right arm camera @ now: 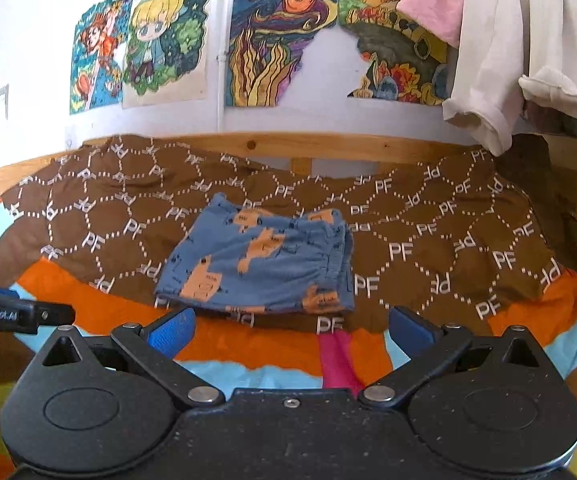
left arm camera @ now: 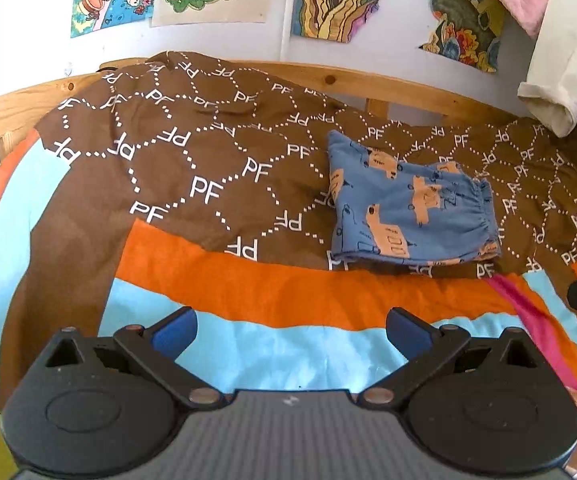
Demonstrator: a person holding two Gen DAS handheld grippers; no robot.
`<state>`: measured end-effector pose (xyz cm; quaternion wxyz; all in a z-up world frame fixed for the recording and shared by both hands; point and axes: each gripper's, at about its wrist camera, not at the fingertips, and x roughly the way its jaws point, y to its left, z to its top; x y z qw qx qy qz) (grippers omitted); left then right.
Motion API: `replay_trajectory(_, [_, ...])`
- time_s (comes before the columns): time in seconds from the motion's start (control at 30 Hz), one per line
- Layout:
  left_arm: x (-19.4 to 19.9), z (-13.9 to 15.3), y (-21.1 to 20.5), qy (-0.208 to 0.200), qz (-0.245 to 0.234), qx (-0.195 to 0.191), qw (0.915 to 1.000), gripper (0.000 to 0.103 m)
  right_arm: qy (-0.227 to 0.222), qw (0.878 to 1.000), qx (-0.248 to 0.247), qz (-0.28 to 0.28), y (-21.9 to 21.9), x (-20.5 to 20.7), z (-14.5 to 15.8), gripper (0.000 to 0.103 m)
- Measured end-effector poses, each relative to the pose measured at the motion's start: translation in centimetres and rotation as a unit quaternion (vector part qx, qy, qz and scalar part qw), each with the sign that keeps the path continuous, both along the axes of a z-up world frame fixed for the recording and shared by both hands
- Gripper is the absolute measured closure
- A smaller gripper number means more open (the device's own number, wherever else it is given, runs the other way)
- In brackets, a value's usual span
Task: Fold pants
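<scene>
The blue pants with orange prints lie folded in a compact rectangle on the brown "PF" cloth, elastic waistband to the right. They also show in the right wrist view. My left gripper is open and empty, held back over the striped bedspread, left of and nearer than the pants. My right gripper is open and empty, just in front of the pants' near edge. The left gripper's body shows at the left edge of the right wrist view.
The orange, light blue and pink striped bedspread covers the bed. A wooden bed rail runs along the wall with drawings. Pink and white clothes hang at the upper right.
</scene>
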<state>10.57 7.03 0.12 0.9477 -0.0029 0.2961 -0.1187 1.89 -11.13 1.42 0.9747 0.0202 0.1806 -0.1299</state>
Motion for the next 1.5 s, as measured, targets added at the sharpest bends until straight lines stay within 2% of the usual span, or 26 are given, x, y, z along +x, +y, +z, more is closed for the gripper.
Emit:
replay_trajectory(0.3, [0.3, -0.8, -0.7, -0.003, -0.01, -0.012, 0.9999, 0.0, -0.01, 1.0, -0.012, -0.003, 0.9, -0.4, -0.7, 0.001])
replay_trajectory(0.5, [0.0, -0.7, -0.8, -0.026, -0.004, -0.004, 0.9997, 0.0, -0.005, 1.0, -0.004, -0.014, 1.0, -0.3, -1.4, 0.001])
replay_trajectory(0.77, [-0.6, -0.3, -1.3, -0.051, -0.017, 0.022, 0.9983, 0.0, 0.015, 1.0, 0.004, -0.018, 0.9, -0.1, -2.1, 0.001])
replay_trajectory(1.5, [-0.6, -0.8, -1.3, -0.04, -0.032, 0.022, 0.9984, 0.0, 0.02, 0.999, 0.007, -0.024, 0.5, -0.4, -2.4, 0.001])
